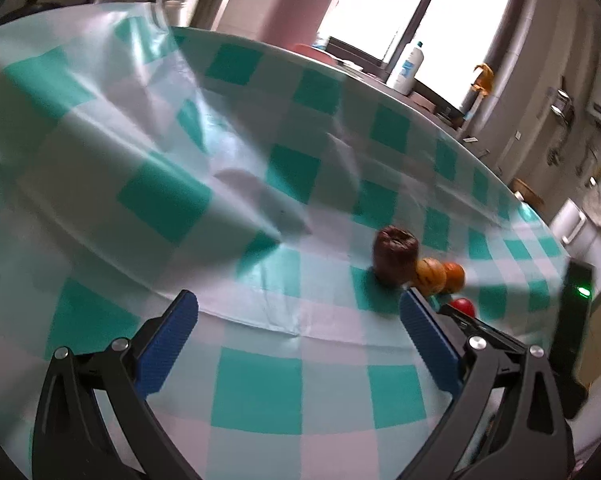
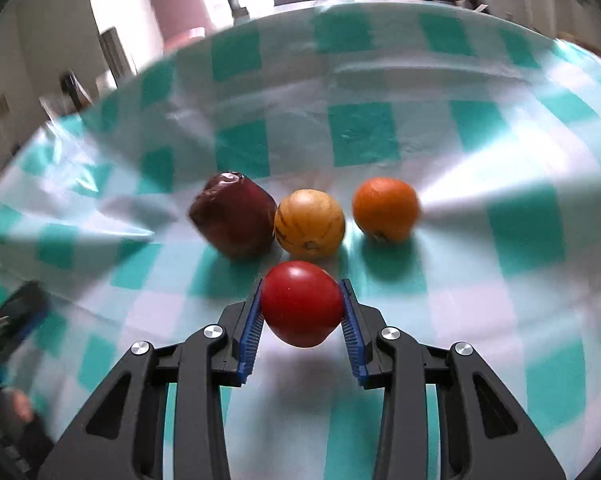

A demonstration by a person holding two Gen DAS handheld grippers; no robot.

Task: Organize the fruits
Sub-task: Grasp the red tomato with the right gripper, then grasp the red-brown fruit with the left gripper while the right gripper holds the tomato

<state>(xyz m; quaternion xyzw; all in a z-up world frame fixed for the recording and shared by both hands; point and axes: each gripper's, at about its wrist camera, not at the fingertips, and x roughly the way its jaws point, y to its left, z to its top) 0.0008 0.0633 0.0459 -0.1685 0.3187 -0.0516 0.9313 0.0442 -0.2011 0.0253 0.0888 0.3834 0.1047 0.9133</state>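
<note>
My right gripper (image 2: 301, 304) is shut on a red tomato (image 2: 300, 304) and holds it just in front of a row of three fruits on the checked tablecloth: a dark red apple (image 2: 233, 220), a yellow striped fruit (image 2: 309, 224) and an orange (image 2: 385, 209). My left gripper (image 1: 298, 312) is open and empty over the cloth. In the left wrist view the dark apple (image 1: 395, 256), yellow fruit (image 1: 431, 276), orange (image 1: 454, 277) and tomato (image 1: 463, 306) lie to its right.
The green-and-white checked tablecloth (image 1: 256, 388) is wrinkled, with raised folds at the left. A white bottle (image 1: 409, 67) stands beyond the table's far edge by the window. The other gripper's black body (image 1: 574, 320) shows at the right.
</note>
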